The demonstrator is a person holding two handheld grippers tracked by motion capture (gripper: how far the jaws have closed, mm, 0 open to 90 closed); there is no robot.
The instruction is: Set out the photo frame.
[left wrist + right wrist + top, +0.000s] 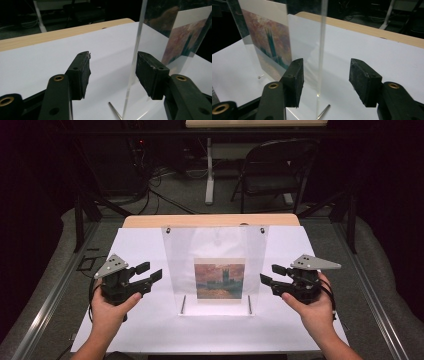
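A clear acrylic picture frame point(215, 245) stands upright in the middle of the white tabletop point(140, 325), resting on two thin metal pins point(183, 304). Inside it sits a small painting of a tower under a reddish sky point(220, 281). My left gripper point(151, 271) hovers just left of the frame's left edge with its jaws open. In the left gripper view the frame's edge point(136, 45) rises in front of the left gripper point(112, 67), close to the right-hand jaw. My right gripper point(270, 274) is open by the right edge. The frame's edge point(322, 37) rises untouched in front of the right gripper point(325, 72).
A wooden table edge point(210, 220) runs behind the white sheet. Metal rails point(55, 290) border the table on both sides. A folding chair point(275, 170) and a desk leg point(209, 170) stand on the floor beyond.
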